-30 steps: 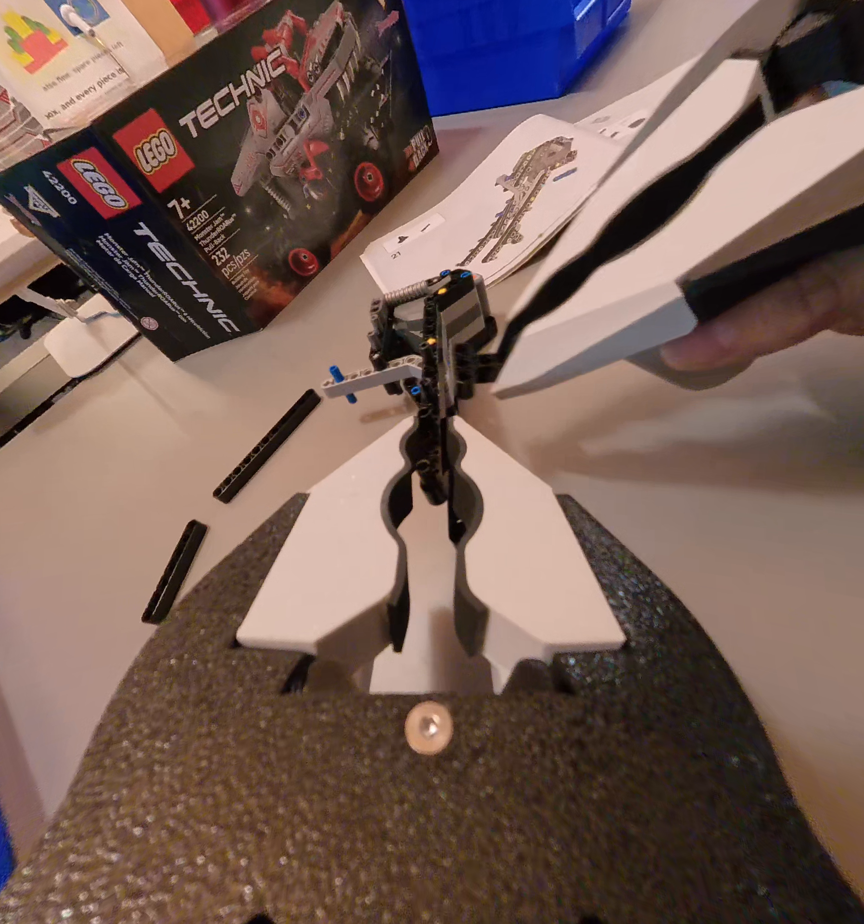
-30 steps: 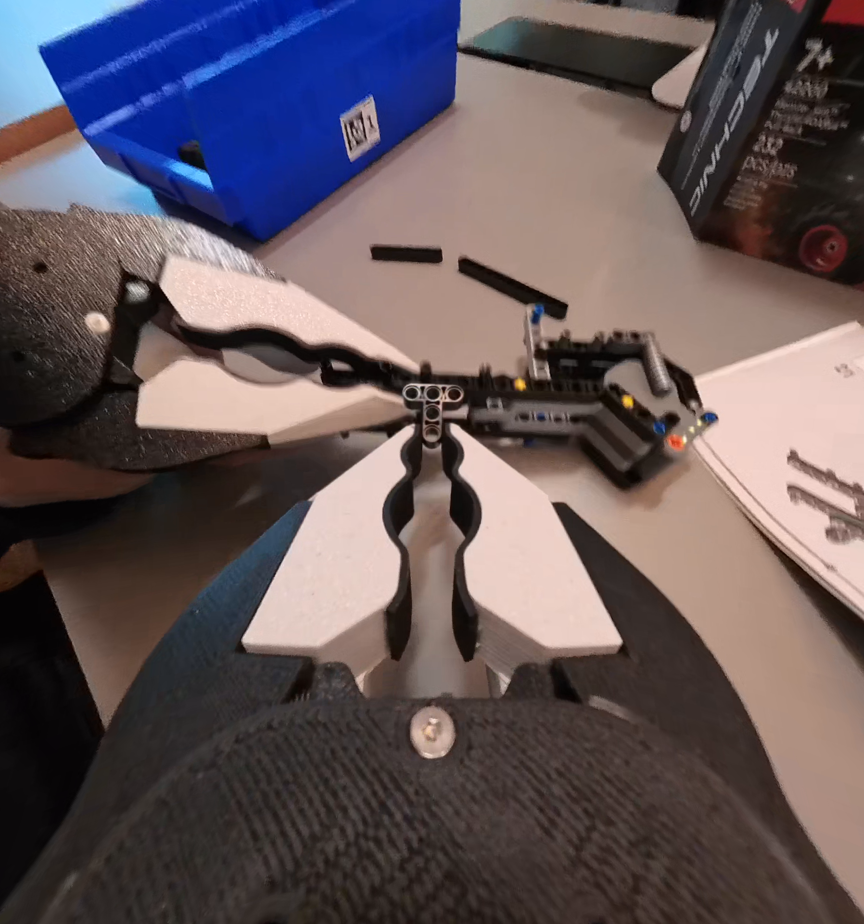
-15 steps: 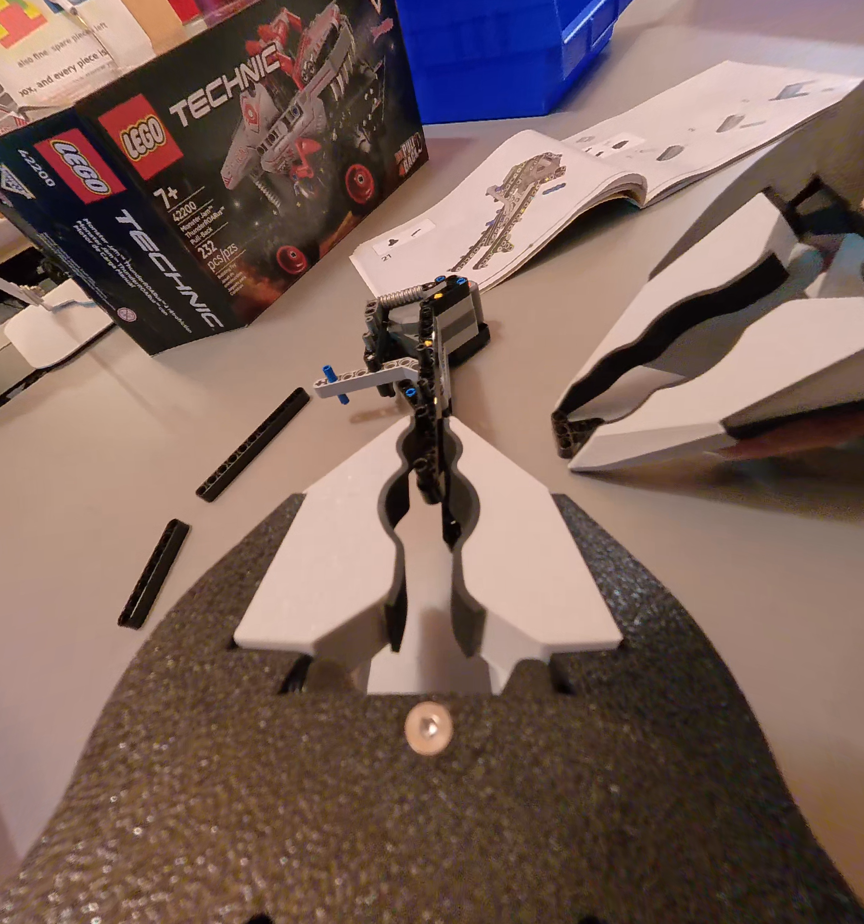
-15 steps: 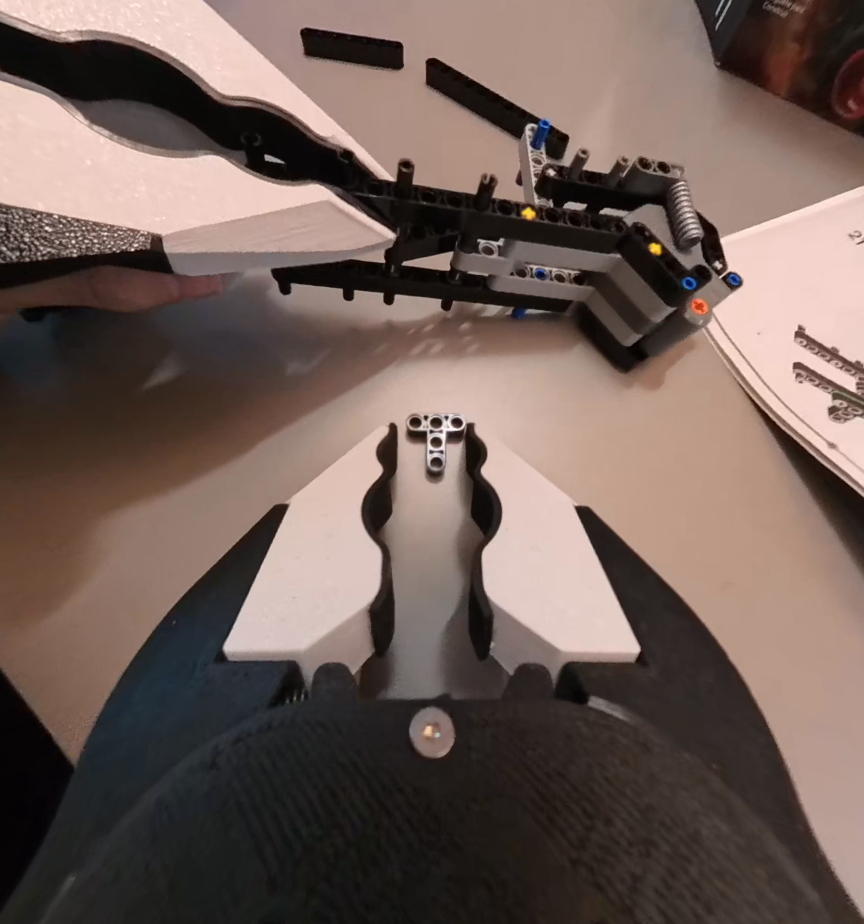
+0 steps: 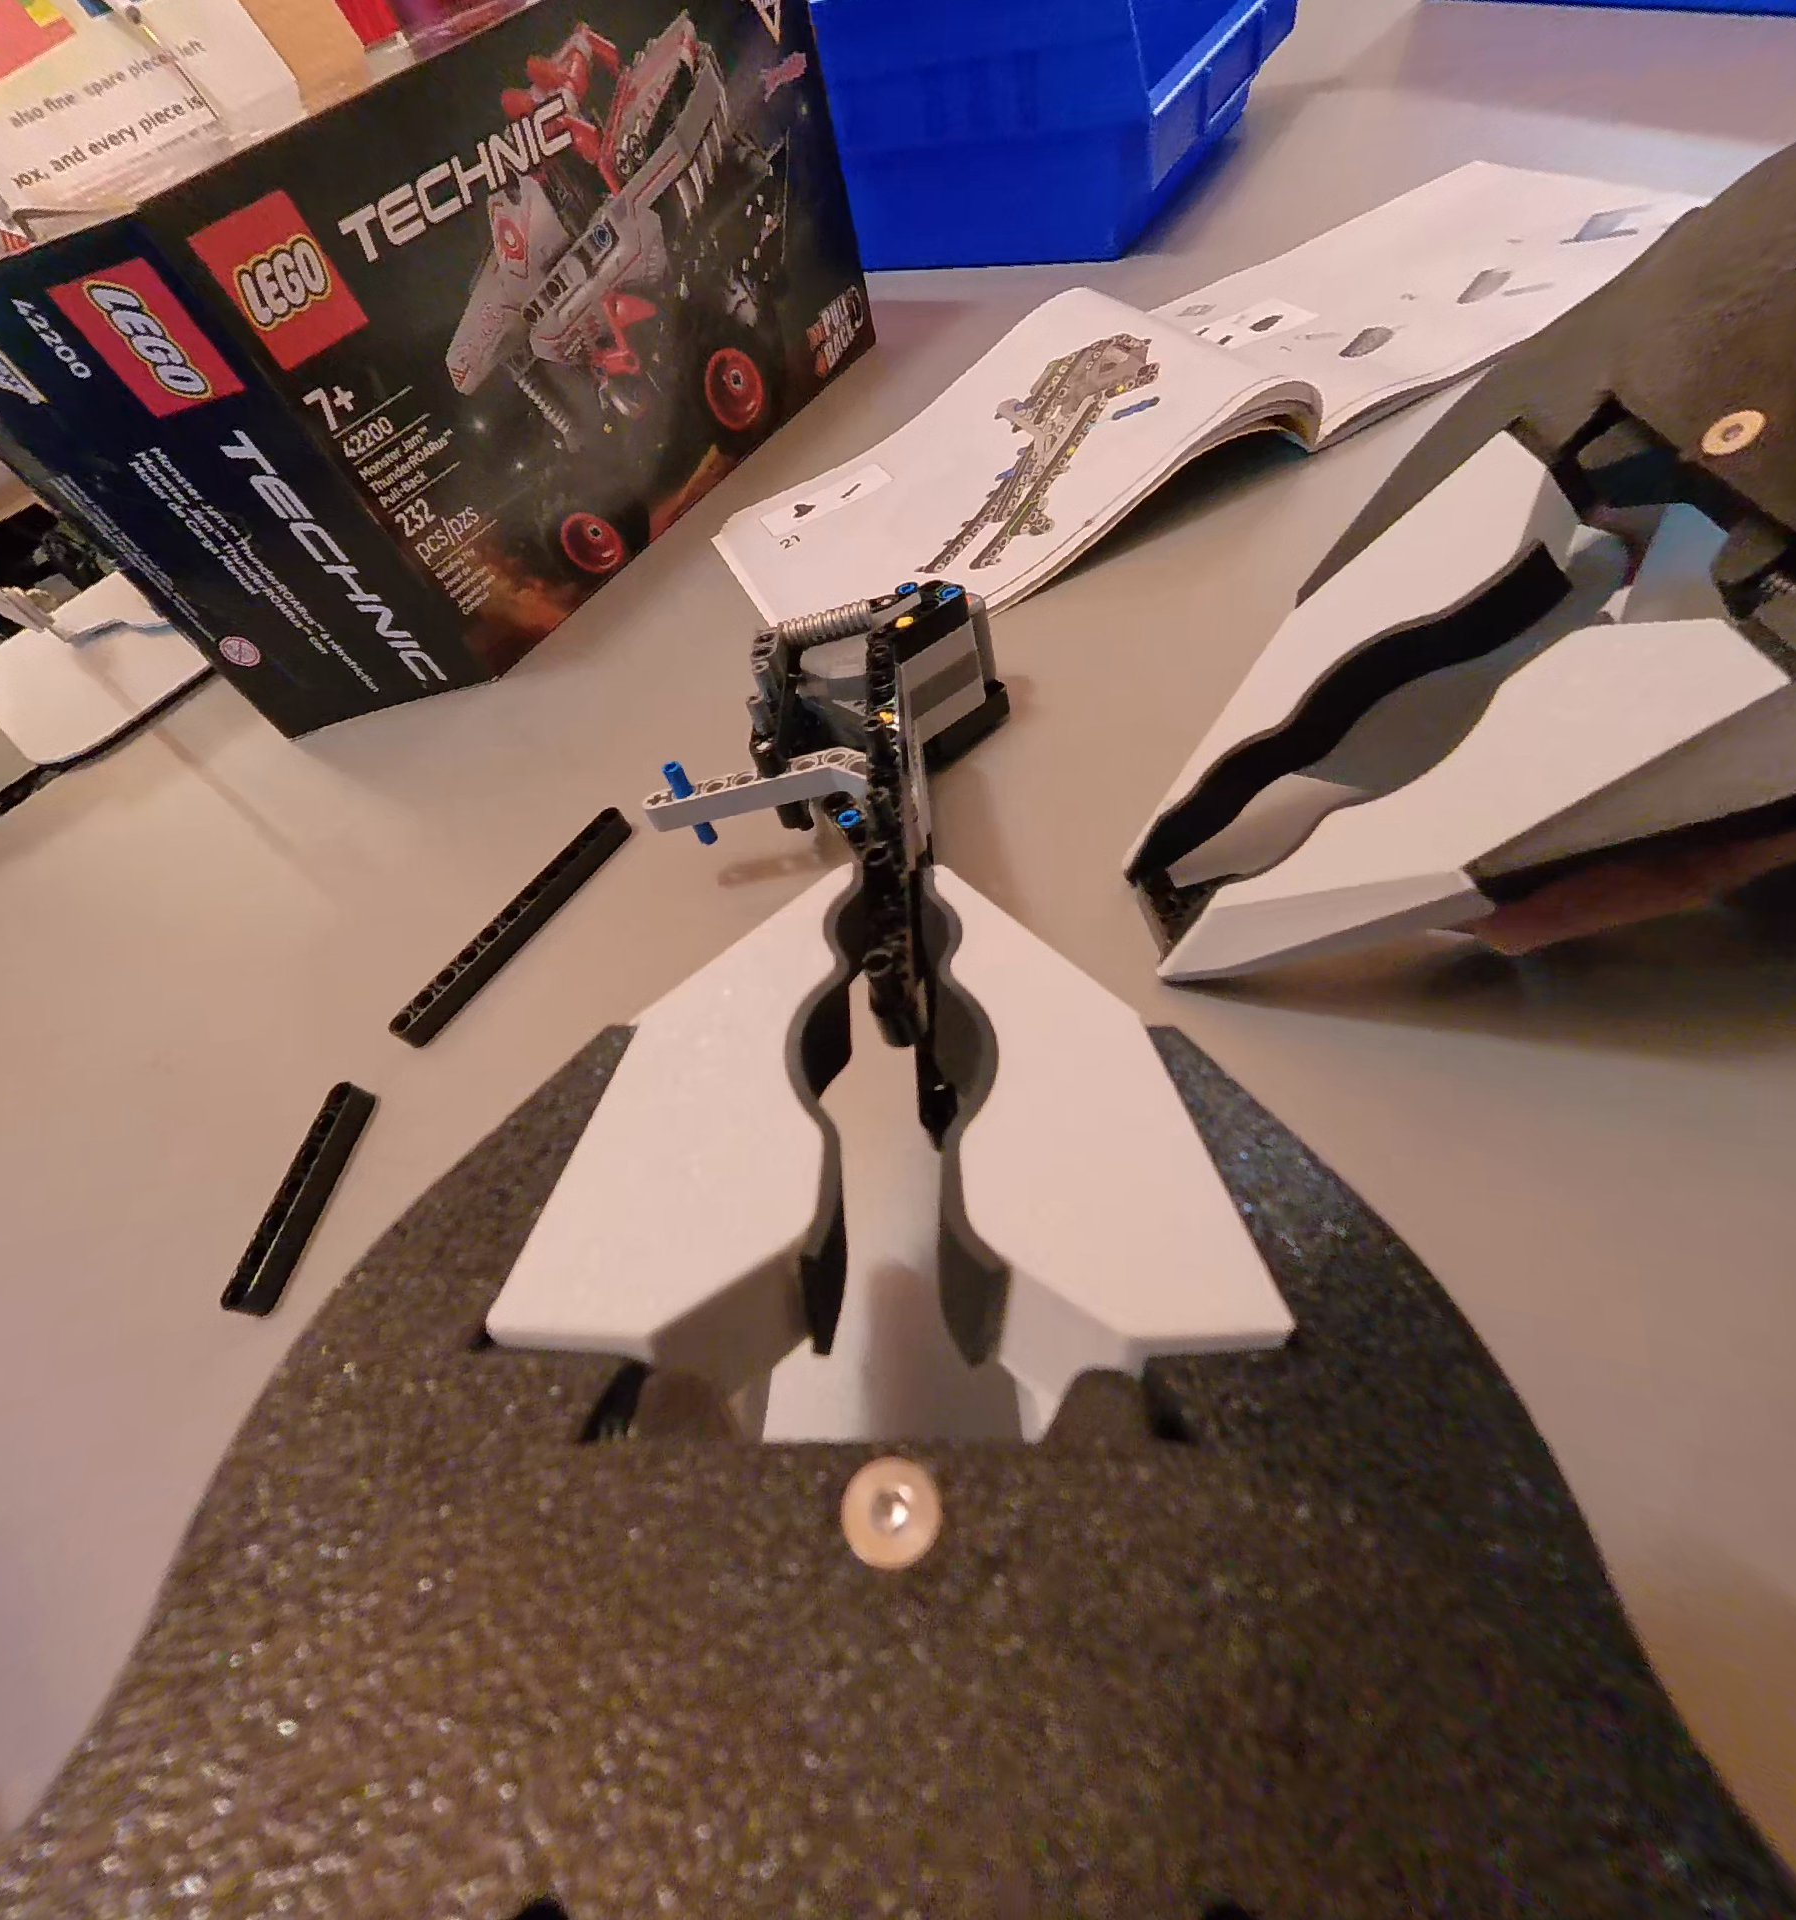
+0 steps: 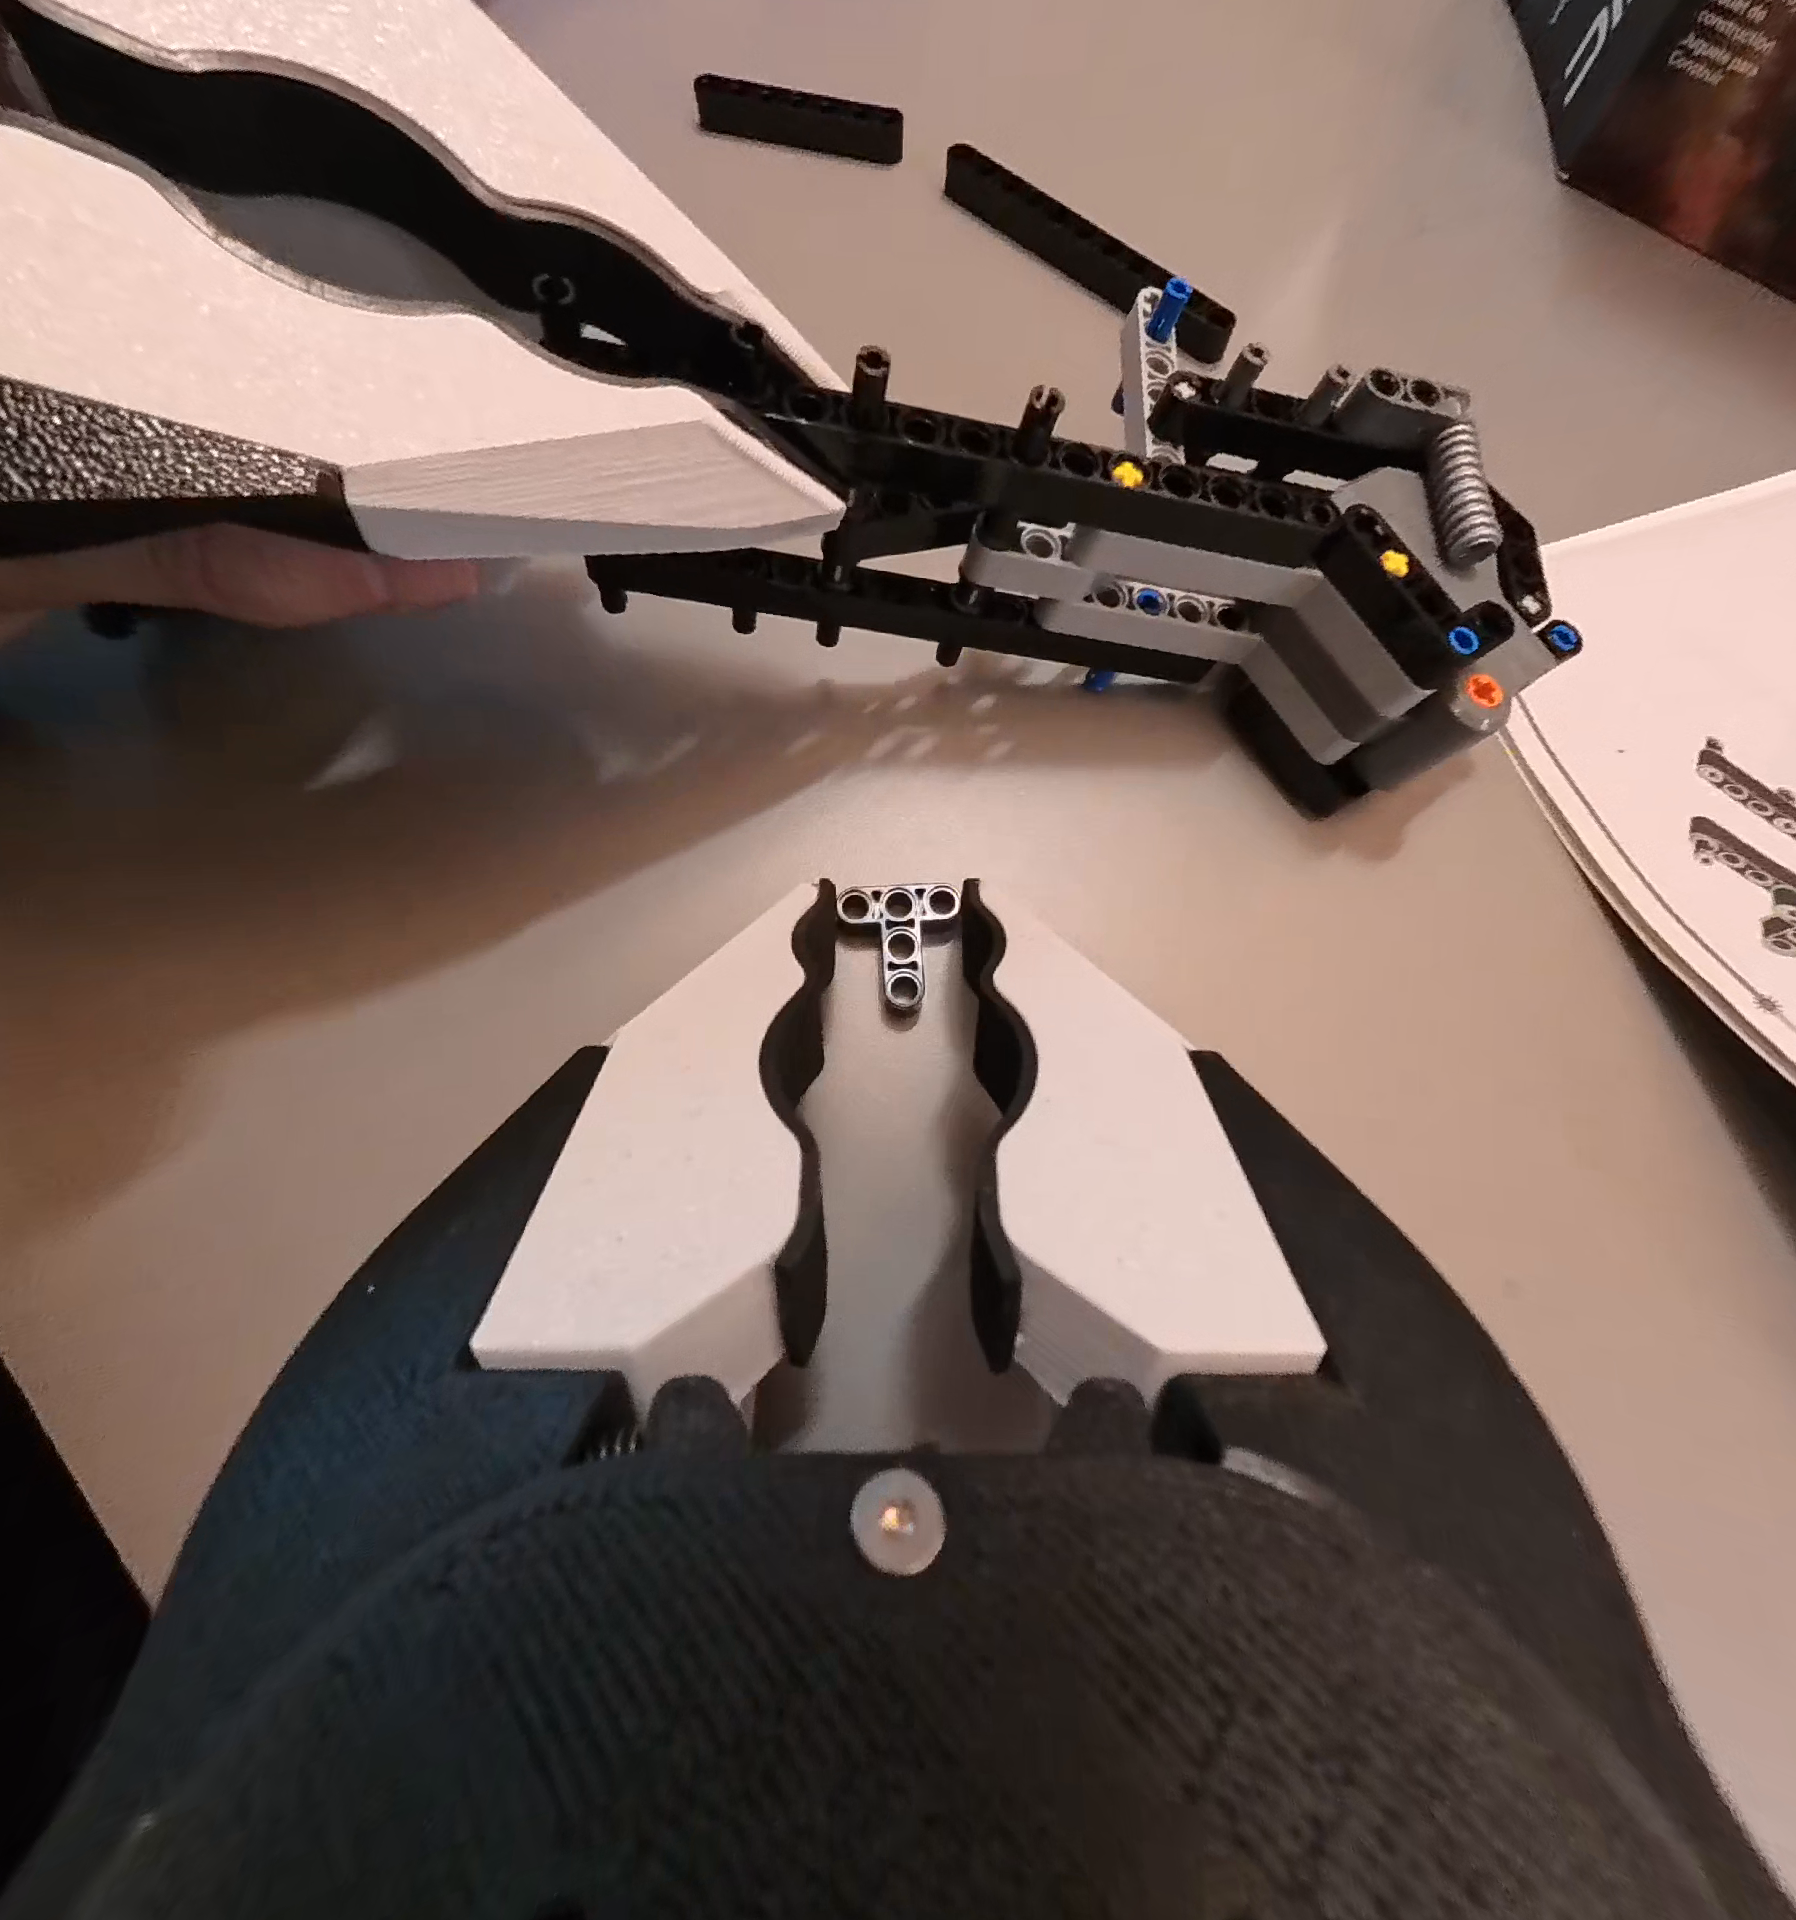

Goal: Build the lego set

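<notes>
My left gripper (image 5: 892,883) is shut on the long black beam of a partly built Lego assembly (image 5: 873,707). The assembly has black and grey beams, a metal spring, and blue and yellow pins. Its far grey block end rests on the table. In the right wrist view the left gripper (image 6: 800,447) comes in from the upper left, holding the assembly (image 6: 1185,520). My right gripper (image 6: 896,894) is shut on a small grey T-shaped piece (image 6: 901,940) at its tips. It sits low over the table, apart from the assembly and to its right, as the left wrist view (image 5: 1164,914) shows.
A Lego box (image 5: 406,416) stands at the back left and a blue bin (image 5: 1029,125) behind it. An open instruction booklet (image 5: 1081,436) lies beyond the assembly. Two loose black beams (image 5: 509,925) (image 5: 296,1195) lie on the table at the left. A hand (image 6: 250,582) shows under the left gripper. The gap from one gripper's tips to the other's is roughly 7 cm.
My right gripper has pulled back from the assembly, down toward the table, still holding the T-shaped piece. The left gripper keeps its hold on the assembly, nearly still.
</notes>
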Tool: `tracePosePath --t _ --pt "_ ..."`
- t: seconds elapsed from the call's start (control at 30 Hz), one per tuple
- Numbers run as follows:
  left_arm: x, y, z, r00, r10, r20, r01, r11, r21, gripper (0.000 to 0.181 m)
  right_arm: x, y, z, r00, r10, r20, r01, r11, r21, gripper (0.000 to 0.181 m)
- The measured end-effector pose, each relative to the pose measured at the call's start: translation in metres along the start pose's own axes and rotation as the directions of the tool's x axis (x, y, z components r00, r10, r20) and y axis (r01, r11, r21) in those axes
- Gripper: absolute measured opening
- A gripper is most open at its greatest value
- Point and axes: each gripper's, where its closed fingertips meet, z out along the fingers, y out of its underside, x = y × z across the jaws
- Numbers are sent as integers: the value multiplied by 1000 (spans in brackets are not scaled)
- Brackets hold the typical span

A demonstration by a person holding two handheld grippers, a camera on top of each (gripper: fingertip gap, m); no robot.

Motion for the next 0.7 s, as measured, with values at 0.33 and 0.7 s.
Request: tracePosePath --t 0.33,0.7 --pt "-4 1 1 999 -10 30 10 1000 -8 8 7 -54 -22 997 78 -25 -69 962 264 21" --pt "-1 7 1 991 -110 -74 107 993 -46 9 3 -86 -13 988 150 28 -151 937 314 21"
